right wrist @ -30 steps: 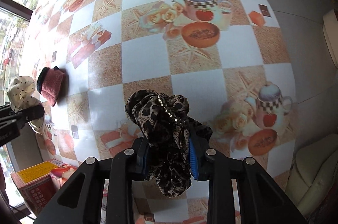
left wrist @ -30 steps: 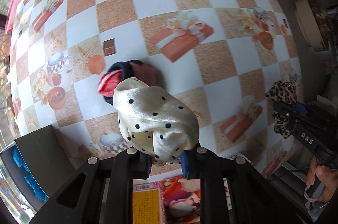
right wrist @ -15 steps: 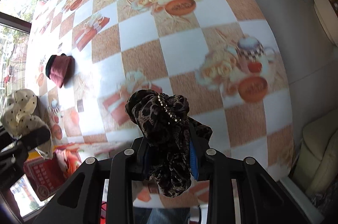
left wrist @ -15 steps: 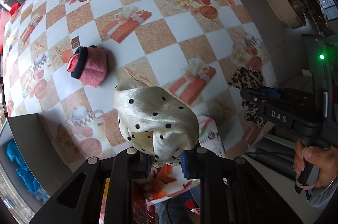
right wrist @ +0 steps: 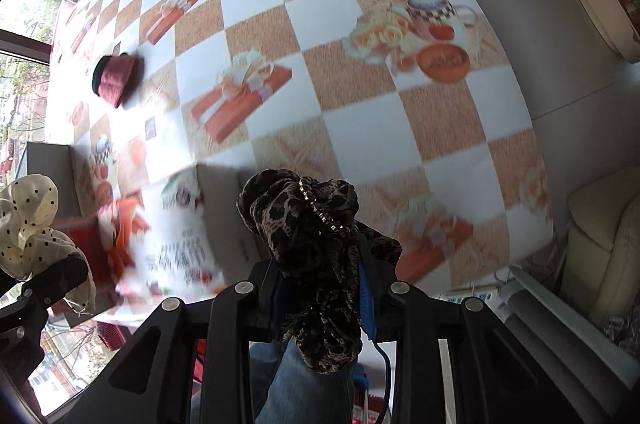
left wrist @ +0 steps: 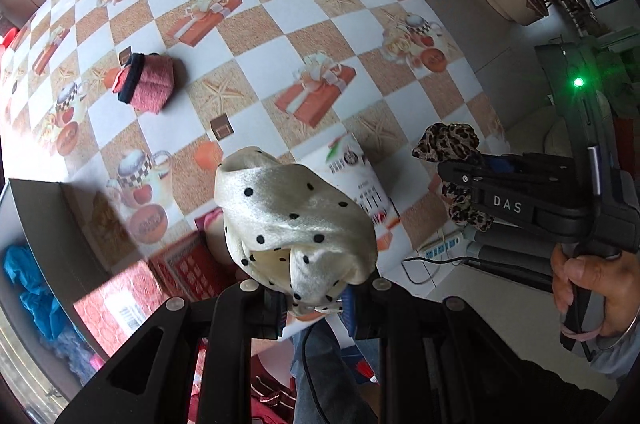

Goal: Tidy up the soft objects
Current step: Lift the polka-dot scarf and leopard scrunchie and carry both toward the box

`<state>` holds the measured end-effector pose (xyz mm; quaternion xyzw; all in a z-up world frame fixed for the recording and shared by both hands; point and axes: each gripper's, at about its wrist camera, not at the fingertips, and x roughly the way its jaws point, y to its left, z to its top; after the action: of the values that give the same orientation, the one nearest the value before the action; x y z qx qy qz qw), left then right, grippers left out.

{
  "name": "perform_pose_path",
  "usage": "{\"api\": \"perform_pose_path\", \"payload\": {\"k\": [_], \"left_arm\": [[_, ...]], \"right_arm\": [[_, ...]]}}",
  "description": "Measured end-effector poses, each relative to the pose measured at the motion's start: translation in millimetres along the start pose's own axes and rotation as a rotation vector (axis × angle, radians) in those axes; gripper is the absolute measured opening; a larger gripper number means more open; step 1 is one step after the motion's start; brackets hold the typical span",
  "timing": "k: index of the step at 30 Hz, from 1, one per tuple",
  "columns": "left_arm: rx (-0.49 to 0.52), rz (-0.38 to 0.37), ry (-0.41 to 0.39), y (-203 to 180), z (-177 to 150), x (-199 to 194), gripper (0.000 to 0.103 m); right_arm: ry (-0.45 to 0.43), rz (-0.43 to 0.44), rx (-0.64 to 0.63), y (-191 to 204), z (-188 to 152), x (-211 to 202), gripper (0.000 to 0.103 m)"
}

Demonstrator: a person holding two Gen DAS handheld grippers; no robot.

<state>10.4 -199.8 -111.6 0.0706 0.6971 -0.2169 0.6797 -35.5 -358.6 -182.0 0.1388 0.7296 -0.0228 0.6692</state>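
Cream dotted scrunchie [left wrist: 294, 224] pinched in left tool [left wrist: 314, 308], above the table [left wrist: 360, 23].

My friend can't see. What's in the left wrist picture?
The left tool grips a cream polka-dot scrunchie above the checkered tablecloth. On the right, the right tool holds a leopard-print scrunchie; a pink sock lies on the cloth.

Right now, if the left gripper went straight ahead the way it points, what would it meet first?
Probably the printed cardboard box beyond the polka-dot scrunchie held by the left gripper; depth is unclear.
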Motion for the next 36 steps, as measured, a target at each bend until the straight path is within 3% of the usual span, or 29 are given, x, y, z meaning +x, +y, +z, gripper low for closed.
{"api": "perform_pose_path", "payload": {"k": [12, 17, 25, 36], "left_arm": [[0.11, -0.018, -0.006, -16.9, -64.1, -11.7, 0.023], [0.104, -0.007, -0.017, -8.5, -90.1, -16.1, 0.023], [-0.011, 0.012, -0.07, 28.6, -126.4, -33.1, 0.023], [-0.254, 0.018, -0.142, 96.8, -180.1, -52.8, 0.023]], "right_arm": [[0.012, 0.013, -0.027, 29.7, -64.5, -7.5, 0.031], [0.016, 0.033, -0.092, 55.4, -82.3, -8.1, 0.031], [0.008, 0.055, -0.254, 108.7, -99.9, -11.6, 0.031], [0.029, 0.088, -0.537, 192.5, -128.9, -16.2, 0.031]]}}
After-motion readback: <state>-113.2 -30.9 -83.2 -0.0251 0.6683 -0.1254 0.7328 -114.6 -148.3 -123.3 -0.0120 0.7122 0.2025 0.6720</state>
